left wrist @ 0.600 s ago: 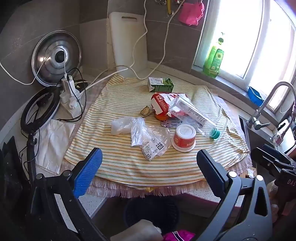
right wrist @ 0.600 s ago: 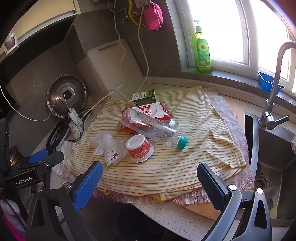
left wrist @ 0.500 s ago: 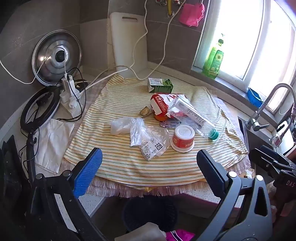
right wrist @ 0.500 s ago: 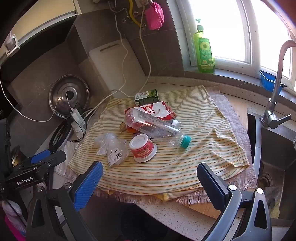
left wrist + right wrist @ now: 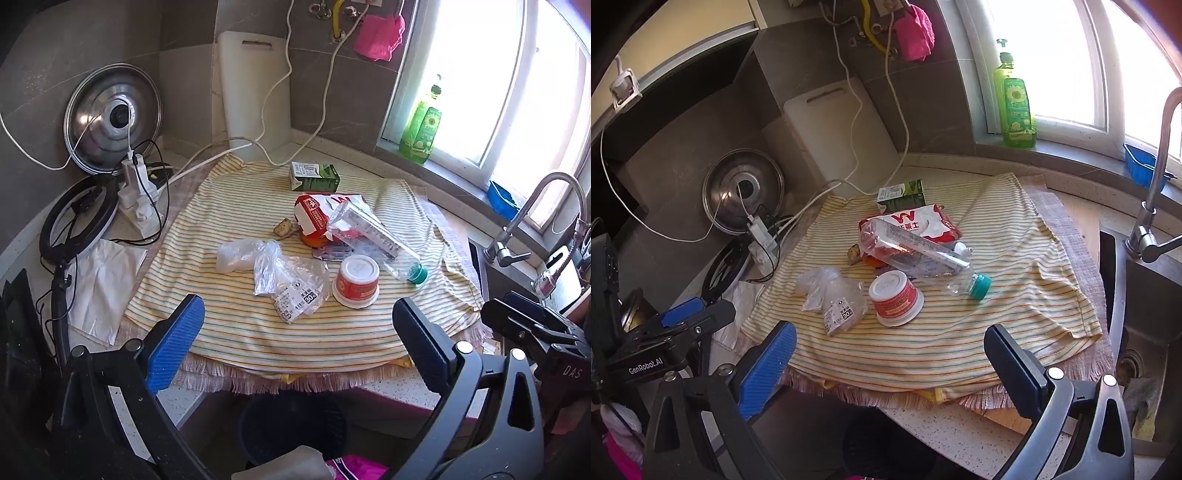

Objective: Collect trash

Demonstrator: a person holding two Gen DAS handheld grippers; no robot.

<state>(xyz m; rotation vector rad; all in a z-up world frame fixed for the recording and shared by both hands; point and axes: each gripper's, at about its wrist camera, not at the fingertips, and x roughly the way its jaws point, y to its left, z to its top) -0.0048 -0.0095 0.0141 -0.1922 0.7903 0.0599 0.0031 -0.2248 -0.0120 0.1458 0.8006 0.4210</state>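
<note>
**Trash still all on the bench, both grippers empty**

The bench carries a striped cloth whose fringe hangs over the front edge, and every piece of trash still lies on it, so collecting appears not yet begun. Largest is the clear plastic bottle, lying on its side across a red-and-white snack packet near the cloth's middle, its teal cap pointing toward the sink edge. A crumpled clear bag lies toward the front, just beside an upturned red-and-white cup. A green carton sits alone toward the back edge, and a small brown scrap lies left of the packet.

A dark bin stands on the floor below the front edge, the likely place for it all.

The left gripper and the right gripper both hover off the front edge, jaws spread wide, holding nothing. The cloth's front strip is bare, giving open approach; cables, a pot lid and a faucet crowd the left corner and right side.
</note>
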